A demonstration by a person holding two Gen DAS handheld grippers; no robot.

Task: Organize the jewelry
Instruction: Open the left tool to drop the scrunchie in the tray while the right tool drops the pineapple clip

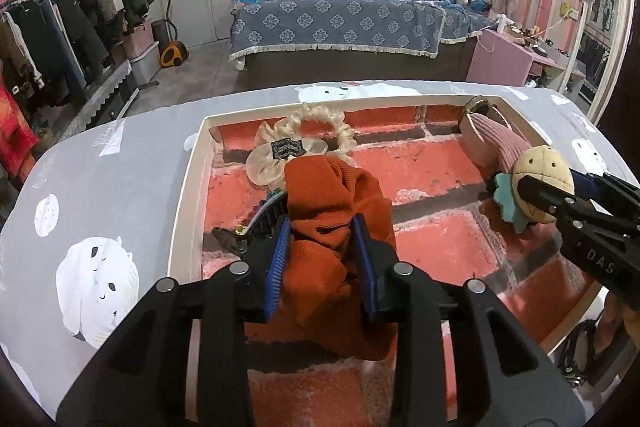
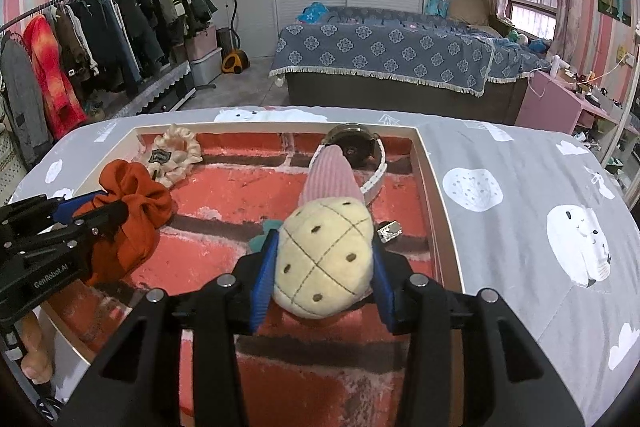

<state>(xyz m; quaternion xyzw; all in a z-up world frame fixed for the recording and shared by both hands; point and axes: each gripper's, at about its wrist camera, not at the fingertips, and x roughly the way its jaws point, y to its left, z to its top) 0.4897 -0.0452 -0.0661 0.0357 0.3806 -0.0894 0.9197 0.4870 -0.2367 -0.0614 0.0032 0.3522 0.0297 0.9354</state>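
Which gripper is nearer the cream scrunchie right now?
Left. The left gripper sits just in front of the cream scrunchie, around the orange scrunchie; the right gripper is across the tray.

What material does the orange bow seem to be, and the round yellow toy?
Orange bow: looks like soft ribbed fabric, matte; fine parallel ribs and loose folds show. Round yellow toy: looks like stuffed plush, slightly fuzzy, with stitched brown lines and dots. The exact fibre of either cannot be told.

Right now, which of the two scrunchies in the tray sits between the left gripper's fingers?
The orange scrunchie, bunched between the left gripper fingers. The cream scrunchie lies behind it near the tray's far wall, untouched.
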